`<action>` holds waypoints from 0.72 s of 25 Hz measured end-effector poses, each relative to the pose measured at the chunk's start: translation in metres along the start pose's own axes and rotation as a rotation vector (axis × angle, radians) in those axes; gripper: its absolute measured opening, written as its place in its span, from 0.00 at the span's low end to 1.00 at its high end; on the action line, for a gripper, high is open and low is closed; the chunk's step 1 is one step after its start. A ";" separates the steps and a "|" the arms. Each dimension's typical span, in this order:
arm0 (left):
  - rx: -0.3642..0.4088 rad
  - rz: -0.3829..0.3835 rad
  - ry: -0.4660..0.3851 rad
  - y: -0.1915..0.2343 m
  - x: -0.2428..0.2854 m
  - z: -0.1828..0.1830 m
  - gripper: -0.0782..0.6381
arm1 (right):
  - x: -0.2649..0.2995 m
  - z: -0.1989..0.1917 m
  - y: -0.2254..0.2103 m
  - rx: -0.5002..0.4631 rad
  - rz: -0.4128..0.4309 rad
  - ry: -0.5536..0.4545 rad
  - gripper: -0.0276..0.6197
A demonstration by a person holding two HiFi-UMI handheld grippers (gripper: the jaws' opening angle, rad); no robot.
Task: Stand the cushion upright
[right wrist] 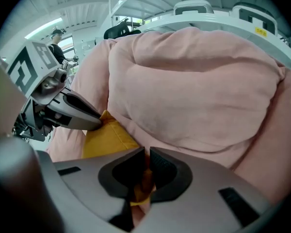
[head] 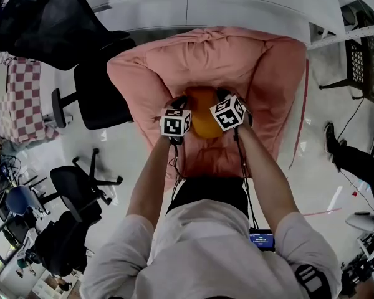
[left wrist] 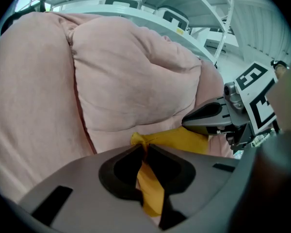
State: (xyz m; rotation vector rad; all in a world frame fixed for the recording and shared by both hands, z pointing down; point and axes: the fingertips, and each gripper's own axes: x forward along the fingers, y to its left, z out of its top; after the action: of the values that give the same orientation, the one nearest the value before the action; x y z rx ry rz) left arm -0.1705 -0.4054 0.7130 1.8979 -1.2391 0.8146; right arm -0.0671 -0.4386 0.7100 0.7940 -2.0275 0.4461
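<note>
Cushion; corners pinched in left tool, right tool; pink beanbag just behind

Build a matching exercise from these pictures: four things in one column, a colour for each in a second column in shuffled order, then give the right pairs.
Things
1. cushion
2. large soft seat
3. mesh-backed chair
4. checked cloth

Colours
A. black
B. pink and white squares
C. yellow
D. plain pink

Pairs: 1-C, 2-D, 3-A, 4-B
</note>
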 end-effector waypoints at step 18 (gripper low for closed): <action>-0.093 0.009 -0.042 0.015 0.003 0.021 0.19 | -0.032 -0.014 -0.040 0.490 -0.013 -0.175 0.23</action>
State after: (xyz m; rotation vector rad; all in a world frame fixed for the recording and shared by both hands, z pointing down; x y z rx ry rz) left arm -0.1810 -0.4286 0.7071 1.8440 -1.2889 0.7127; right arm -0.0181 -0.4481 0.6908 1.1720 -2.0973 0.9148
